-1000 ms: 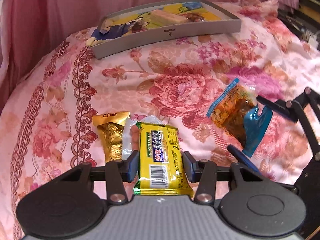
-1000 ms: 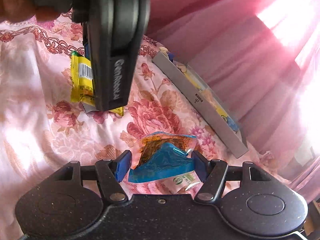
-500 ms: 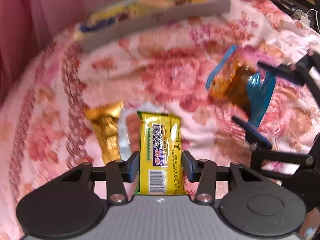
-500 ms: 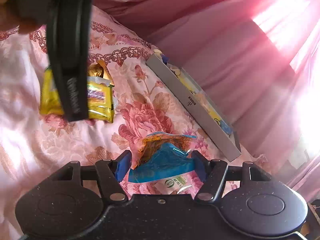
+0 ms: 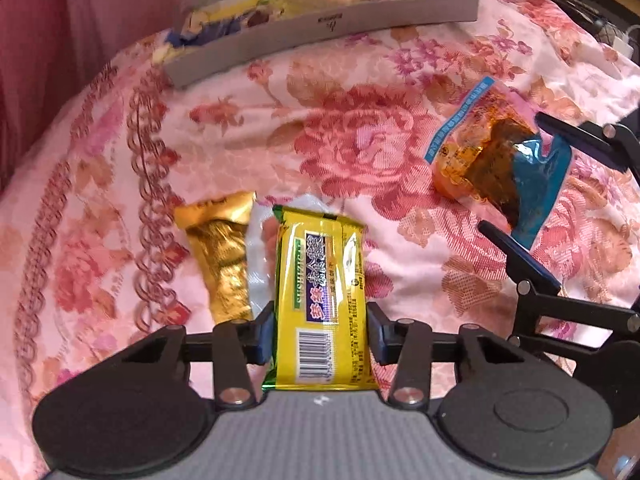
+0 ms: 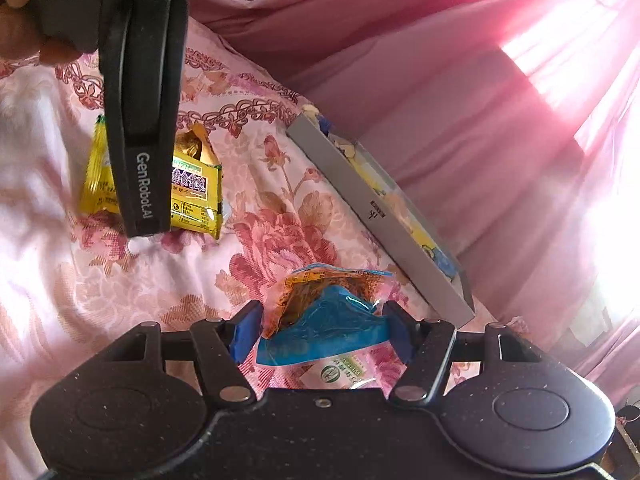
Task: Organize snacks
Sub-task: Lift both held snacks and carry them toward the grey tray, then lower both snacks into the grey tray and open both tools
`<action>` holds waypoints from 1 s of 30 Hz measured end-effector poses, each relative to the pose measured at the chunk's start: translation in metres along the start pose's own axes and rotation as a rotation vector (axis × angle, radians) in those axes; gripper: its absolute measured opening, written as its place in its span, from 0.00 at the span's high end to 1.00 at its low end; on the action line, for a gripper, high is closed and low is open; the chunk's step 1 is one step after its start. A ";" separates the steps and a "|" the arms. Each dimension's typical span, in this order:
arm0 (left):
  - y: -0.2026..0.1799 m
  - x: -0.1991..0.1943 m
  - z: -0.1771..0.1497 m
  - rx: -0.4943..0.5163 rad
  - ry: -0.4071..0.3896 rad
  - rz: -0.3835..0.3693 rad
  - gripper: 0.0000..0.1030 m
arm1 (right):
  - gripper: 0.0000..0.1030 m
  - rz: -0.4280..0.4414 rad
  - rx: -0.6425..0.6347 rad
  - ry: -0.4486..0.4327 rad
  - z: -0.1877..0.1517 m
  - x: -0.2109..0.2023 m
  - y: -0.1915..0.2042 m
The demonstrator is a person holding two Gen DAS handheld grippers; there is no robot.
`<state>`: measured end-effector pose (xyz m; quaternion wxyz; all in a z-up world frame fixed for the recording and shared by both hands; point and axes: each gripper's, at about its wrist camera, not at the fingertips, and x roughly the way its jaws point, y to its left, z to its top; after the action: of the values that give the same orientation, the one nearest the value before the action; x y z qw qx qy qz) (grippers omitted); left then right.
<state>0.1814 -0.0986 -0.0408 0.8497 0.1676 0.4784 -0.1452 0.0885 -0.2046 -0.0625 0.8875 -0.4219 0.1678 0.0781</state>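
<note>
Two snacks held above a flowered bedspread (image 5: 360, 148): left claw (image 5: 320, 326) pinching a yellow packet (image 5: 322, 300), right claw (image 6: 322, 330) pinching a blue-and-orange pouch (image 6: 324, 320), both on the near side of a grey tray (image 5: 320, 24) already holding snacks. Beside the yellow packet, a gold wrapper (image 5: 224, 256) lying on the bedspread. Best carried level over the tray's near wall, one at a time, then lowered flat before letting go.
</note>
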 end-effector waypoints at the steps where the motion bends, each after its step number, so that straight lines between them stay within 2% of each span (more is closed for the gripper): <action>1: -0.001 -0.003 0.002 0.010 -0.008 0.007 0.54 | 0.35 -0.004 0.001 -0.004 0.000 -0.001 -0.001; 5: -0.003 -0.019 0.007 0.051 -0.066 0.033 0.55 | 0.35 -0.024 0.007 -0.023 0.002 -0.003 -0.004; 13: -0.007 -0.035 0.018 0.166 -0.191 0.134 0.55 | 0.35 -0.061 0.019 -0.053 0.005 -0.003 -0.014; 16: -0.002 -0.036 0.030 0.134 -0.229 0.139 0.55 | 0.35 -0.081 0.019 -0.076 0.008 0.001 -0.021; 23: 0.014 -0.031 0.081 -0.037 -0.320 0.124 0.55 | 0.35 -0.120 0.041 -0.124 0.019 0.026 -0.048; 30: 0.027 -0.018 0.145 -0.075 -0.430 0.150 0.55 | 0.35 -0.143 0.102 -0.196 0.047 0.085 -0.087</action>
<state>0.2940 -0.1346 0.0494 0.9461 0.1362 0.2778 -0.0962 0.2024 -0.2234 -0.0032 0.9234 -0.3772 0.0534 0.0471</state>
